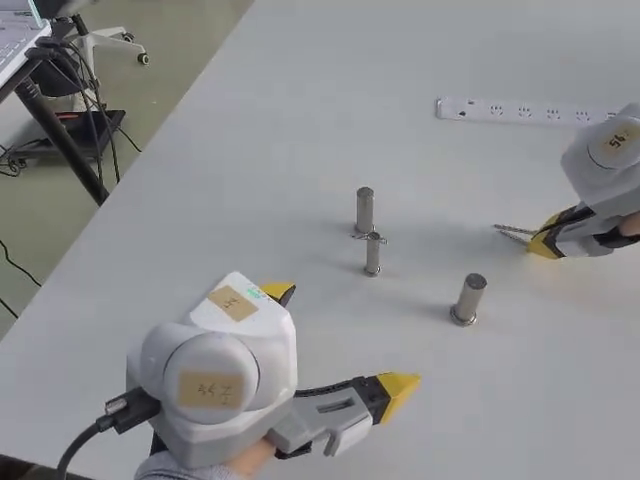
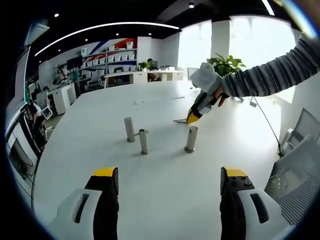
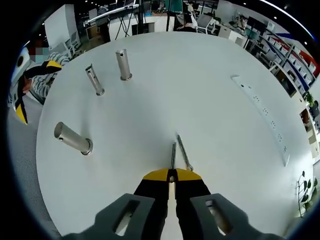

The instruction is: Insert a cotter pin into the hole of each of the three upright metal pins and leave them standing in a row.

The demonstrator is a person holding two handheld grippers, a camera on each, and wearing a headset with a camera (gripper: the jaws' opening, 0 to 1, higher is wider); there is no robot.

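Note:
Three upright metal pins stand on the white table (image 1: 300,130): a far pin (image 1: 365,210), a thinner middle pin (image 1: 373,254) and a wider near-right pin (image 1: 468,298). A cotter pin (image 1: 370,238) sits through the top of the middle pin (image 2: 144,142). My right gripper (image 1: 543,243) is to the right of the pins, low over the table, shut on another cotter pin (image 3: 174,154) whose two legs point toward the pins. My left gripper (image 1: 340,338) is open and holds nothing, short of the row (image 2: 170,175).
A white power strip (image 1: 525,111) lies on the table at the far right. The table's left edge (image 1: 120,215) runs diagonally, with a floor, cables and a black desk leg (image 1: 60,140) beyond it.

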